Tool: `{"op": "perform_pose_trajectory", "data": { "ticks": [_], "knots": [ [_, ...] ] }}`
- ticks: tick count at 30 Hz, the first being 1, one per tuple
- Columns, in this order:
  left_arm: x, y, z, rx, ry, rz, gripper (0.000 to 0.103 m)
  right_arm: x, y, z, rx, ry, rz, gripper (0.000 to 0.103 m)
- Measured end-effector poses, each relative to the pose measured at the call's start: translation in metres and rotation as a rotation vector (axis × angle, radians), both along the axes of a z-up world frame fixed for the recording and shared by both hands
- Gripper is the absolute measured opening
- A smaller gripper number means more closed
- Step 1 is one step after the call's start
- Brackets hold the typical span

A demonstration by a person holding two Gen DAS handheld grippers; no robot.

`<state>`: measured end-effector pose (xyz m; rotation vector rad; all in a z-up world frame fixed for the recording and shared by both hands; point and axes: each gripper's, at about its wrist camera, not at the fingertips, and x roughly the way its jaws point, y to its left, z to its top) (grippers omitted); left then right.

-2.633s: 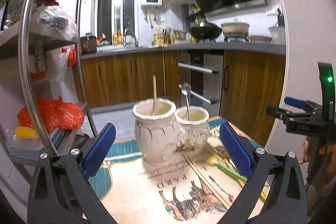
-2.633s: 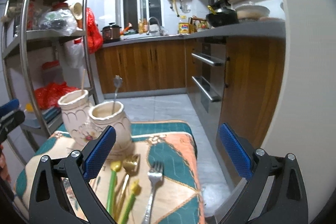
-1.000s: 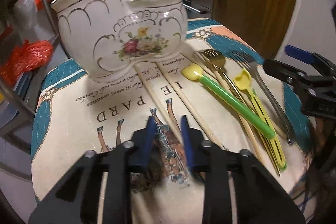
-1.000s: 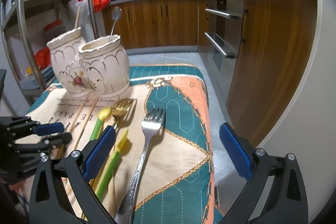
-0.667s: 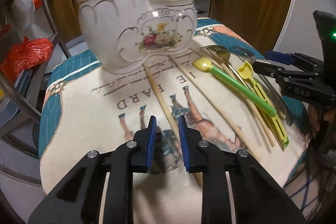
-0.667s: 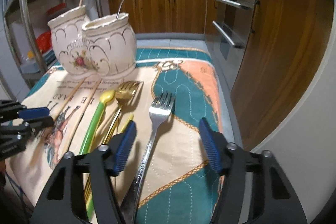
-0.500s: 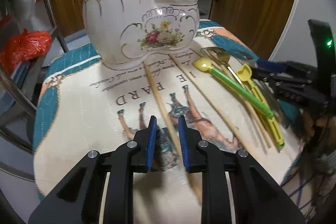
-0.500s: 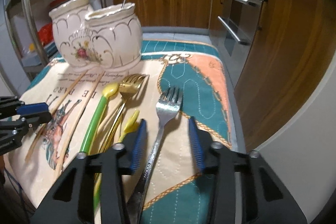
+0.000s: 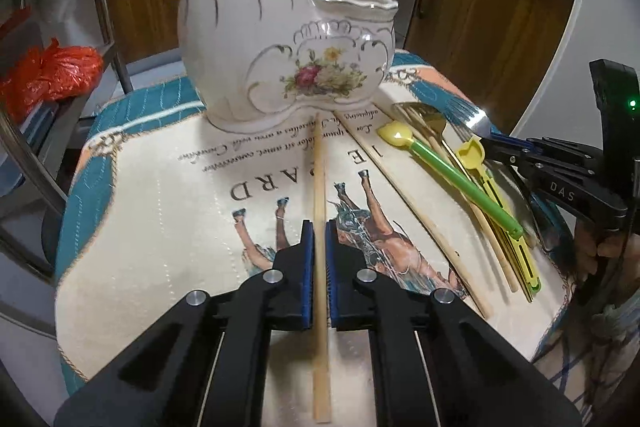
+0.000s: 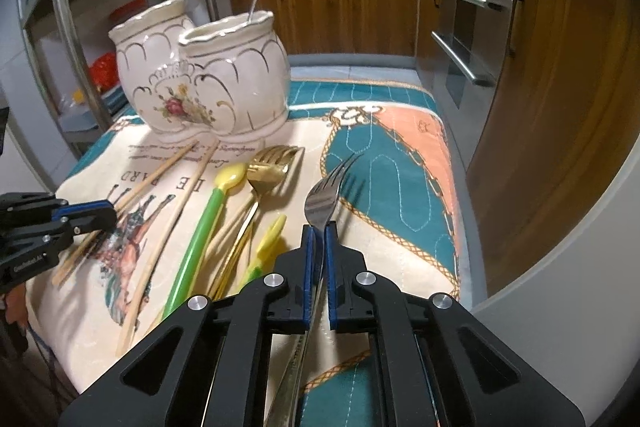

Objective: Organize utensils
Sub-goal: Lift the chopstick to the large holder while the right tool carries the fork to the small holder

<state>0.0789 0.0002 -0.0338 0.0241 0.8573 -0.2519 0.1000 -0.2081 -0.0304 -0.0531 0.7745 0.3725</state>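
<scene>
Left wrist view: low and close over the mat (image 9: 168,227), looking along its fingers (image 9: 307,267) toward the vase (image 9: 256,39) and the cabinets behind. Right wrist view: equally low, from the mat's right side, facing the same vase (image 10: 224,79) obliquely. Both views share the vase, mat (image 10: 400,163) and loose utensils; each shows the other gripper at its edge.

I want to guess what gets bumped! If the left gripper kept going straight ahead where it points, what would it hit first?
Probably the white ceramic utensil holder. The left gripper is shut on a chopstick whose tip points at the holder's base, nearly touching it, though depth is hard to judge.
</scene>
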Motion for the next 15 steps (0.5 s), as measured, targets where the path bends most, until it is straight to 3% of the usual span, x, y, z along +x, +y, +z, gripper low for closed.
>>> {"op": "perform_pose_trajectory", "data": {
  "ticks": [5, 15],
  "knots": [
    [-0.005, 0.007, 0.008, -0.013, -0.042, -0.012, 0.006, -0.01, -0.002, 0.012, 0.019, -0.07, 0.005, 0.006],
    [-0.022, 0.021, 0.026, -0.055, -0.169, -0.033, 0.006, -0.045, -0.005, 0.052, 0.033, -0.313, 0.013, 0.004]
  ]
}}
